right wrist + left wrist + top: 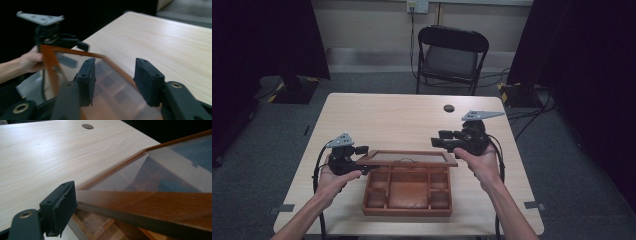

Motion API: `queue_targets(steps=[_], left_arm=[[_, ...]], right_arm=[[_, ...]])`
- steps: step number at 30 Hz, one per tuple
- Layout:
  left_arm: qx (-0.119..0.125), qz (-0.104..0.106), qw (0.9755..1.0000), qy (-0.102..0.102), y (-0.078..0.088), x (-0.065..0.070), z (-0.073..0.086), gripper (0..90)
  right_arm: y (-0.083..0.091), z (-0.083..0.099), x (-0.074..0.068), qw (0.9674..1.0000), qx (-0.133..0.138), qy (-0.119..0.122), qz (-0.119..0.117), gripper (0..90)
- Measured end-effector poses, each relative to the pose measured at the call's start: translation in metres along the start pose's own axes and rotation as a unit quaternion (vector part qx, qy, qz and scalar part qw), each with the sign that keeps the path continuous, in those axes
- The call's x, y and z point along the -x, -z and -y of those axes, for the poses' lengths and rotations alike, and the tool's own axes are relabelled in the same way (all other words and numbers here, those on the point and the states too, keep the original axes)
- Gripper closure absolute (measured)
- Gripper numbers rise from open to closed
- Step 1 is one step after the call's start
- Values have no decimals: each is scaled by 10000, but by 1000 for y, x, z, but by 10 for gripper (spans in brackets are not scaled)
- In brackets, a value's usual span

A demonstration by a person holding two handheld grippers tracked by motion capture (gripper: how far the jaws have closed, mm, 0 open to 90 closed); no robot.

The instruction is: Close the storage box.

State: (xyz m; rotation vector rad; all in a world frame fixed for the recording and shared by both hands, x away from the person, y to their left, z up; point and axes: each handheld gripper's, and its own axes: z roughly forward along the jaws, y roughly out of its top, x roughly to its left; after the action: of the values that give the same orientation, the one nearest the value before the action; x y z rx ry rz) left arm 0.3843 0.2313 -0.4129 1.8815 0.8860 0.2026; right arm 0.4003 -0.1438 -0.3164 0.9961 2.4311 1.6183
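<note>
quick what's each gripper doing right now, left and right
Left gripper: shut on the left edge of the glass lid, holding it above the wooden box.
Right gripper: open, nothing gripped; the lid's frame lies between its jaws.

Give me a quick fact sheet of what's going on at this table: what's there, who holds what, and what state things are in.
Setting: pale wooden table, a person seated at it
Main item: wooden box with open compartments
Lid: glass-paned wooden lid, raised above the box
Left gripper: clamped on the lid's left frame edge
Right gripper: jaws apart, near the lid's right end, not gripping it
Box contents: cannot tell
Background: black folding chair beyond the table
</note>
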Motion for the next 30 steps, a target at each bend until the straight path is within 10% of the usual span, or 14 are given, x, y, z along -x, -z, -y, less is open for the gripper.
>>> queue_targets(steps=[17, 30], left_arm=[[-22, -21, 10000, -72, 0, 3, 2, 160], [-96, -130, 9998, -143, -6, 3, 2, 155]], right_arm=[[-47, 2, -42, 9907, -702, 226, -1145, 776], [-52, 6, -36, 9888, -897, 199, -1177, 796]])
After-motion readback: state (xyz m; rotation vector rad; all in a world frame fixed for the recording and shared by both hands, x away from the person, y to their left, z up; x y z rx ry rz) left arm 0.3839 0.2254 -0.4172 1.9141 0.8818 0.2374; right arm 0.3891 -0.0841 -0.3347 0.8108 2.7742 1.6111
